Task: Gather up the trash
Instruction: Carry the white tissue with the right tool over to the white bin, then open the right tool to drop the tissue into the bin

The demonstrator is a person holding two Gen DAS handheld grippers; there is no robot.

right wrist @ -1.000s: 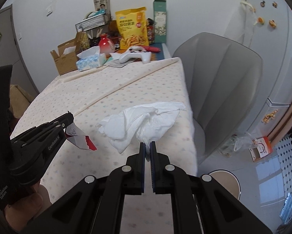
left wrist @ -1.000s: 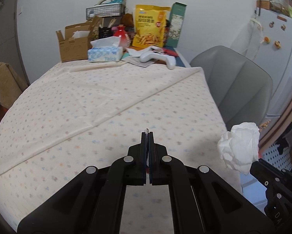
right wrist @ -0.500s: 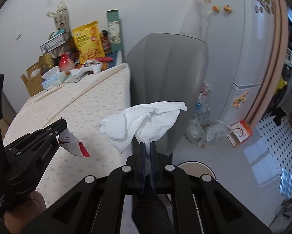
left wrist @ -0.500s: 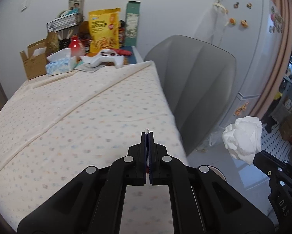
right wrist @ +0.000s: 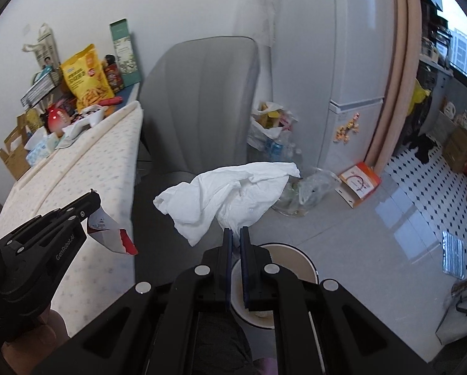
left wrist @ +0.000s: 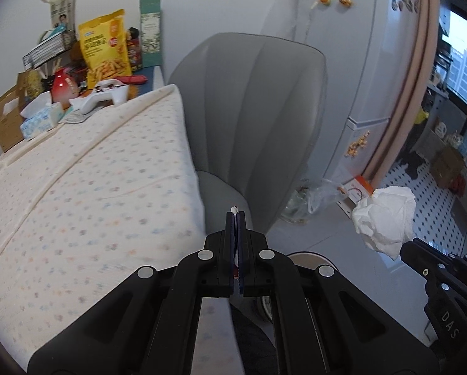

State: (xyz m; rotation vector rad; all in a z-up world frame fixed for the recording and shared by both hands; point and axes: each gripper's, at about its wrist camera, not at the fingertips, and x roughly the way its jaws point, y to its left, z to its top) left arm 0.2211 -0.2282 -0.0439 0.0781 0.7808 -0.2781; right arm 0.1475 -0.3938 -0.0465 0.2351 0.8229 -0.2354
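Note:
In the right wrist view my right gripper (right wrist: 236, 232) is shut on a crumpled white tissue (right wrist: 230, 193), which hangs in the air just past the table's edge. Directly below it stands a round cream waste bin (right wrist: 299, 254) with a dark rim. To the left, my left gripper (right wrist: 91, 201) is shut on a small red-and-white wrapper (right wrist: 110, 234). The left wrist view shows the left gripper (left wrist: 236, 215) with its jaws together and only a white sliver of the wrapper (left wrist: 234, 209) at the tips. The tissue (left wrist: 385, 218) and right gripper (left wrist: 409, 247) appear at its right.
The table (left wrist: 92, 187) with a dotted cloth lies left, with snacks, a tissue box and a game controller (left wrist: 103, 95) at its far end. A grey chair (right wrist: 199, 100) stands beside it. Bags of bottles (right wrist: 272, 137), an orange box (right wrist: 360, 184) and a fridge (right wrist: 355, 62) lie beyond.
Both grippers have swung right, from above the table to past its edge and over the floor and bin. Each still grips its piece of trash.

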